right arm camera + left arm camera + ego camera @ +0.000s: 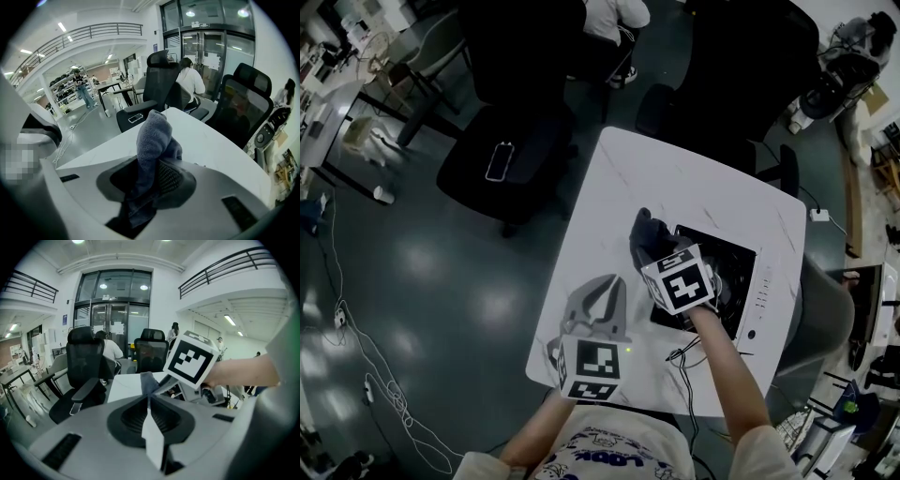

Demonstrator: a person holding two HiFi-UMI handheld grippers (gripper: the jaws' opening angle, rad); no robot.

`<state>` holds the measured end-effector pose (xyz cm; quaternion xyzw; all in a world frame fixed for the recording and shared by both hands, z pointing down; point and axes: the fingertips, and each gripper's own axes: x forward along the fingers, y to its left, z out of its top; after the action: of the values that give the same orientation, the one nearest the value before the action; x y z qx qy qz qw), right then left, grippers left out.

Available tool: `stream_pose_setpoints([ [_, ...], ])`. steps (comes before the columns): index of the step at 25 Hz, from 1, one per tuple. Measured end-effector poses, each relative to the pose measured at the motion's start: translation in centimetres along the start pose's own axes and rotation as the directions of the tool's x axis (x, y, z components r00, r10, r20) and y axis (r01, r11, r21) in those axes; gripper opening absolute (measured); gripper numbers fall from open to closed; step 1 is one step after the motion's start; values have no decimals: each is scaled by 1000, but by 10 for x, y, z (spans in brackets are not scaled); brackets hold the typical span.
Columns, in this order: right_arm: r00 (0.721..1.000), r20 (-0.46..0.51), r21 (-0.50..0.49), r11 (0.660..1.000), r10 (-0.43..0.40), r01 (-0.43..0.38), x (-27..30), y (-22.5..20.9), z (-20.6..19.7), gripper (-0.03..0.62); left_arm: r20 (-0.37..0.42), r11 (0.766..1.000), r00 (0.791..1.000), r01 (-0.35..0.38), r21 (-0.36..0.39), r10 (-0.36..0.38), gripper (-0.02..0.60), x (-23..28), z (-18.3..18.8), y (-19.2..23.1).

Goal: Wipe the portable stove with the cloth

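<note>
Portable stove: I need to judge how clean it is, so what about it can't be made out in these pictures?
- Middle of the black portable stove with its white control strip: head view, covered by the right gripper and the forearm.
- Dirt on its top: head view, too dark and small.
- Right gripper view: no stove; the grey towelling cloth in the jaws fills the centre.

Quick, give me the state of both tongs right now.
Left tongs: shut, nothing between them.
Right tongs: shut on the cloth.
</note>
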<state>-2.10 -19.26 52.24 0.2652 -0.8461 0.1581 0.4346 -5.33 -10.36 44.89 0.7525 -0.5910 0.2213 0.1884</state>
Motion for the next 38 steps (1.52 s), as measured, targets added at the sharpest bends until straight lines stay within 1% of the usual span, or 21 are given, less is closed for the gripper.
stream_pose_setpoints([
  [5,1000,-23,-36,999,2,-2,6,-8,6,109,-10,1000,1000,-9,-18,9,31,10,8,3],
  [12,999,-29,-42,999,15,-17,10,-24,17,109,-24,1000,1000,-17,-18,16,31,25,18,7],
  [18,999,-46,-62,998,17,-20,13,-36,22,109,-13,999,1000,-17,-32,17,31,33,26,5],
  [26,999,-46,-38,999,25,-27,20,-54,36,109,-10,999,1000,-13,-33,13,31,42,31,-1],
  [29,1000,-19,-10,1000,24,-24,17,-63,46,109,-11,999,1000,-14,-34,14,31,42,32,-1],
  [31,1000,16,17,1000,26,-26,13,-70,55,109,-12,999,1000,-17,-36,17,31,42,32,-1],
  [34,996,89,71,997,31,-38,8,-79,69,109,-13,999,1000,-20,-38,20,31,43,31,0],
  [38,977,212,140,990,-6,-24,-3,-99,86,109,-9,999,1000,-21,-34,20,31,42,32,0],
])
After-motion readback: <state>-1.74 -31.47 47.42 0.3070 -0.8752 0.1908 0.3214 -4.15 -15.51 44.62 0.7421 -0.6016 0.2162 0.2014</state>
